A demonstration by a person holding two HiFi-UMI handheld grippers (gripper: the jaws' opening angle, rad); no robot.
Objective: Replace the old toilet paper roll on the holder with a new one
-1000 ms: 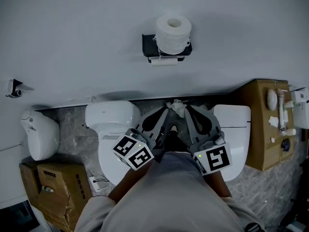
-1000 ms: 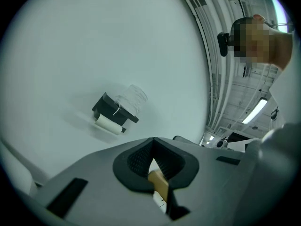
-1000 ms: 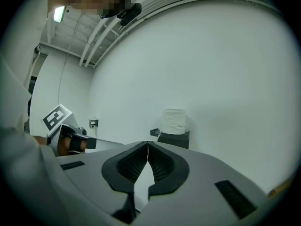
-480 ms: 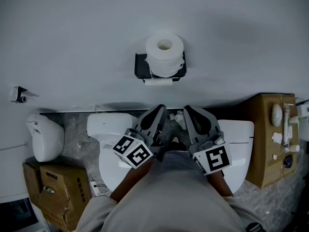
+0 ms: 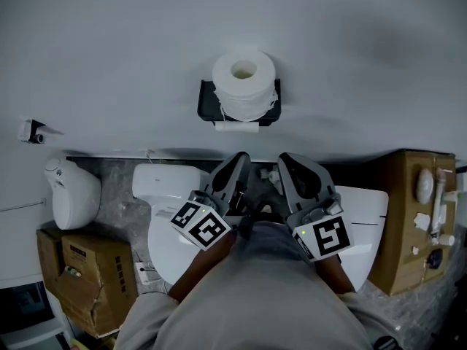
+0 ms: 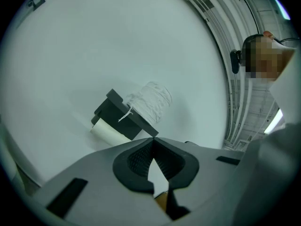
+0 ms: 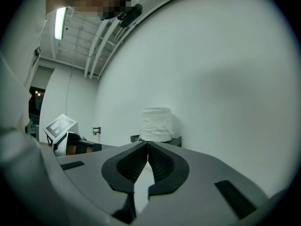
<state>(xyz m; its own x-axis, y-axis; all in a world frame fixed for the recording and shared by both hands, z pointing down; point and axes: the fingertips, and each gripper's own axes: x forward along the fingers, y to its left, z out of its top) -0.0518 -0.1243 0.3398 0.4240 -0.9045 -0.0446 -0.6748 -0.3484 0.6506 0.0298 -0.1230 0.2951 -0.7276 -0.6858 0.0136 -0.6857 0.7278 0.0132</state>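
A black holder (image 5: 206,102) hangs on the white wall. A full white toilet paper roll (image 5: 244,82) stands on its top shelf, and a thin pale roll (image 5: 235,126) lies on the bar beneath. The left gripper view shows the full toilet paper roll (image 6: 151,102), the holder (image 6: 115,112) and the thin roll (image 6: 109,133); the right gripper view shows the full toilet paper roll (image 7: 156,124) on the holder (image 7: 174,141). My left gripper (image 5: 242,157) and right gripper (image 5: 281,157) are side by side below the holder, apart from it, both shut and holding nothing.
Below me are two white toilets (image 5: 164,195) (image 5: 368,224) against the wall. A white canister (image 5: 69,192) and brown cardboard boxes (image 5: 80,275) stand at the left. A cardboard box (image 5: 398,217) with small items on top stands at the right. A small bracket (image 5: 31,131) juts from the wall.
Both grippers have moved forward toward the wall and the holder. The holder and full roll now sit lower and further left in the head view. Both grippers stay shut.
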